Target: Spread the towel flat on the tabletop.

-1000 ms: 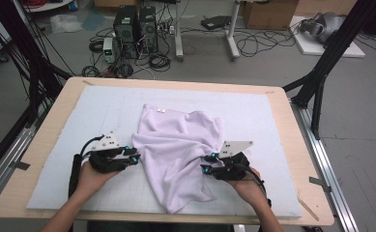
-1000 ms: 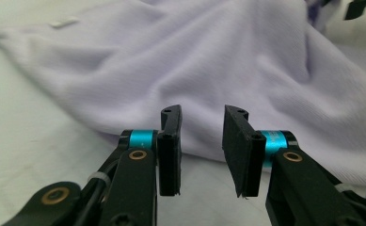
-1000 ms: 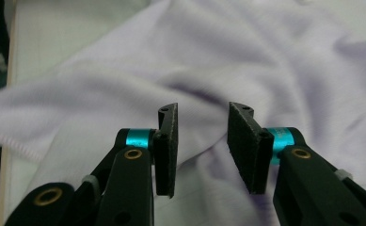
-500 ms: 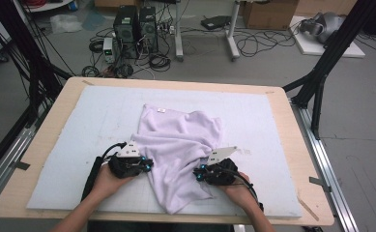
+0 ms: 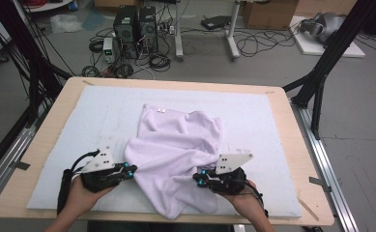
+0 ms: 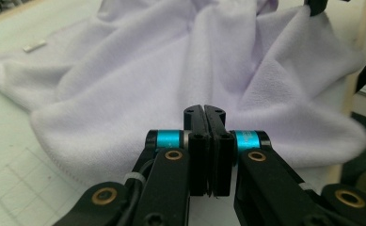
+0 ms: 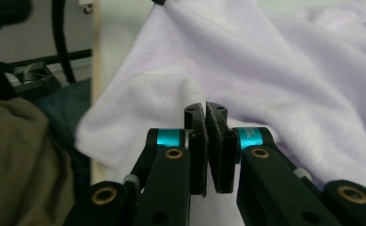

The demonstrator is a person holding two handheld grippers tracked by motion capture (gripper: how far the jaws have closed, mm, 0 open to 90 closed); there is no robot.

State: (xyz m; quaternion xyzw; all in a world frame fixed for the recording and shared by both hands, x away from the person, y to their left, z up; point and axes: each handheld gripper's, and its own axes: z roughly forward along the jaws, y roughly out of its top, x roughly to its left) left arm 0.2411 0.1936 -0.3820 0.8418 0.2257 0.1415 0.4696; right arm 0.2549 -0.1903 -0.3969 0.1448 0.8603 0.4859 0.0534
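Computer towers (image 5: 136,23), tangled cables (image 5: 253,44), cardboard box (image 5: 267,12) beyond table (image 5: 292,145)

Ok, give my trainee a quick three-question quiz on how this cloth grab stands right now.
1. True or false: the lavender fleece cloth lies flat and smooth on the pale blue mat.
2. Which edge of the wooden table does the cloth's lowest corner reach toward: A far, B near, C left?
3. Fill in: the left gripper and right gripper each have jaws that are ____ on the cloth.

Key
1. False: it is bunched, pulled up into folds between the grippers.
2. B, the near edge, between the person's hands.
3. Shut: each pinches a side edge of the cloth.
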